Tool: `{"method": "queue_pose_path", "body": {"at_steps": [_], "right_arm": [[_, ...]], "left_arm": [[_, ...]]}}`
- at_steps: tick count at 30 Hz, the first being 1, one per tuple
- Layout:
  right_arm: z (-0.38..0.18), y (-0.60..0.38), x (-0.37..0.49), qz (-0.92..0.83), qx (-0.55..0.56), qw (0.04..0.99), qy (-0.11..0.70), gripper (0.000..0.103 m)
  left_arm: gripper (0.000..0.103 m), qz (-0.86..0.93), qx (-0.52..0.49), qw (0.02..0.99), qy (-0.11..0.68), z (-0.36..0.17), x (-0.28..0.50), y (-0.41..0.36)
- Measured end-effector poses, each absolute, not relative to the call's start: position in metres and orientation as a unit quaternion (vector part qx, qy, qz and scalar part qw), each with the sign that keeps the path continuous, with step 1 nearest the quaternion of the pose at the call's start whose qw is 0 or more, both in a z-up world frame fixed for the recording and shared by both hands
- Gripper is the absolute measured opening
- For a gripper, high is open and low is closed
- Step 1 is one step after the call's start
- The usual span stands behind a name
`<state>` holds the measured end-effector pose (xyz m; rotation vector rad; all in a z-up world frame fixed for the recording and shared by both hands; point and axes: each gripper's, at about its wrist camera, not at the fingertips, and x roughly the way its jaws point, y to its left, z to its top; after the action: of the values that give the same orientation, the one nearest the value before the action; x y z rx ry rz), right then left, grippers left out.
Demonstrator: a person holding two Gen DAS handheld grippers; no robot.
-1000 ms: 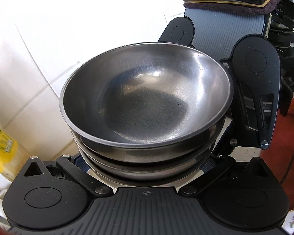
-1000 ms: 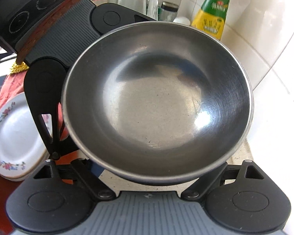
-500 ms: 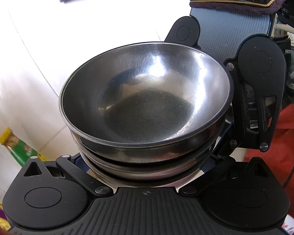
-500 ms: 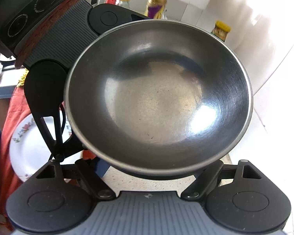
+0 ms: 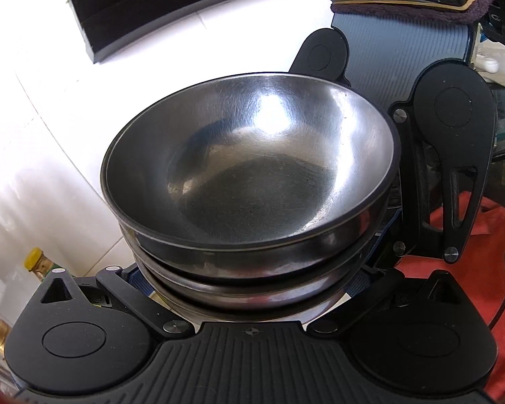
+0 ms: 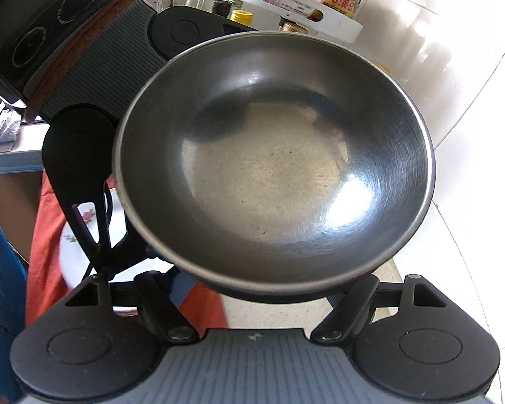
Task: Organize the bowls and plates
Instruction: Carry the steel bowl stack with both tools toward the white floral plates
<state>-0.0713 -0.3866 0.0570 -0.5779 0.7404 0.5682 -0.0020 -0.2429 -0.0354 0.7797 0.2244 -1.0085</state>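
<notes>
A nested stack of steel bowls fills the left wrist view, and its top bowl fills the right wrist view. My left gripper grips the stack on its near side. My right gripper grips it on the opposite side and shows in the left wrist view. The stack is held in the air between both grippers. The fingertips are hidden under the bowls. A white floral plate lies below on a red cloth.
White tiled wall lies behind the bowls. A dark cabinet edge is above. A white rack with jars and bottles stands at the back. A bottle with a yellow cap is low on the left.
Both grippers have lifted the bowl stack upward. The bottles, the plate and the cloth have dropped lower in view, and the rack and the cabinet edge have come into sight.
</notes>
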Motion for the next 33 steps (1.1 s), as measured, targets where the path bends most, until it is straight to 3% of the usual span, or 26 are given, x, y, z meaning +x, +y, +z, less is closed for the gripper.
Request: {"method": "queue_pose_path", "body": {"at_steps": [4, 14, 23, 33], "right_arm": [[0.068, -0.375, -0.096, 0.260, -0.277, 0.857, 0.347, 0.073], [0.067, -0.336, -0.149, 0.245, -0.264, 0.860, 0.363, 0.069], [0.066, -0.298, -0.160, 0.240, -0.249, 0.862, 0.370, 0.062], [0.034, -0.276, -0.150, 0.255, -0.246, 0.853, 0.385, 0.061]], "left_arm": [[0.103, -0.471, 0.362, 0.799, 0.095, -0.009, -0.029, -0.228], [0.103, -0.482, 0.356, 0.794, 0.099, -0.007, -0.075, -0.189], [0.103, -0.480, 0.360, 0.793, 0.106, 0.001, -0.135, -0.148], [0.103, -0.467, 0.366, 0.794, 0.132, -0.015, -0.137, -0.127]]}}
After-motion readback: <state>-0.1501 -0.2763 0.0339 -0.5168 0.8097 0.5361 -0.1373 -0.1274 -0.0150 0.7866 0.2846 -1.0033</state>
